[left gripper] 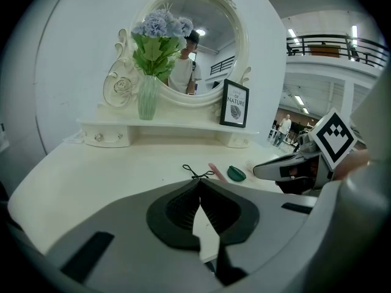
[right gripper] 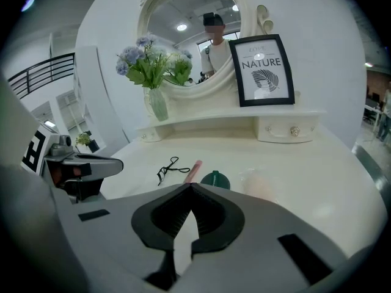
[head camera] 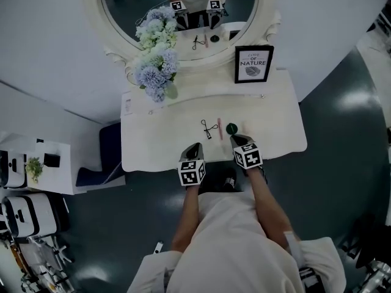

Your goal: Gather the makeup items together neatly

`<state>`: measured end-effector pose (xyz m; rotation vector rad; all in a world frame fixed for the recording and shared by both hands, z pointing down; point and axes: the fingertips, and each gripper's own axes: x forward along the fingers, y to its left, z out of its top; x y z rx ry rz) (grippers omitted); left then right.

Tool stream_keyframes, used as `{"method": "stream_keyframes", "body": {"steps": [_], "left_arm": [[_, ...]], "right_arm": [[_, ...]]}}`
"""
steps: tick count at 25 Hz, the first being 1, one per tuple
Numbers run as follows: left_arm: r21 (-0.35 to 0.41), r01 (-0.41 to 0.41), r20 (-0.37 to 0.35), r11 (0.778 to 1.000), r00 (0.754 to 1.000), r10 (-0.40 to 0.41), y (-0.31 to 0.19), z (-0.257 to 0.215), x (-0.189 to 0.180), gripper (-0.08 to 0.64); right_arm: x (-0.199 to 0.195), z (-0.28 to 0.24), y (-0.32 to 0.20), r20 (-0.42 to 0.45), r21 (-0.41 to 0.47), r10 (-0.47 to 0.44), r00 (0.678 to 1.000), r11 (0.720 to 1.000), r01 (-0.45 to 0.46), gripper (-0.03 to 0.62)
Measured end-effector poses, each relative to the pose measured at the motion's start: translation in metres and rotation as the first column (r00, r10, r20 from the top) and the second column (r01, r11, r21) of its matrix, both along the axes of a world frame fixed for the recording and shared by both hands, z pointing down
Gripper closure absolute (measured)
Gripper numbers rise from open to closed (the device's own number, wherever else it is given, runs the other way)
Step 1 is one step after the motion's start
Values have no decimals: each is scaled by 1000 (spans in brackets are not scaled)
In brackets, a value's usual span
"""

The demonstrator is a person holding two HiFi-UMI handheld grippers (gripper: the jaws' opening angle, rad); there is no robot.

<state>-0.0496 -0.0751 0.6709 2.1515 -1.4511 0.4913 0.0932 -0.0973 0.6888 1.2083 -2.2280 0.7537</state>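
My left tongs (head camera: 196, 145) and right tongs (head camera: 236, 138) are pressed together, empty. Just beyond I see a black eyelash curler (head camera: 209, 128), pink stick (head camera: 220, 129), and round green case (head camera: 231, 128).

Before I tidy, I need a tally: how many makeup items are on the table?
4, in a row: curler leftmost, pink stick, green compact, a pale item, hard to make out. None seems hidden.

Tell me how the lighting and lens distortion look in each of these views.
Head view: dim overall, the vanity table bowed by the wide lens, soft glare on the floor. Left gripper view: black fisheye corners, balcony railing curved. Right gripper view: framed print sharp, black corners again.
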Motion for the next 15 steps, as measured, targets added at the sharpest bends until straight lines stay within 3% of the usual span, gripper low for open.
{"method": "stream_keyframes", "body": {"steps": [15], "left_arm": [[0,-16,7,1000,1000,16,-1,0,3,545]], "right_arm": [[5,4,0,10,-11,21,1000,1000,-21,552]]}}
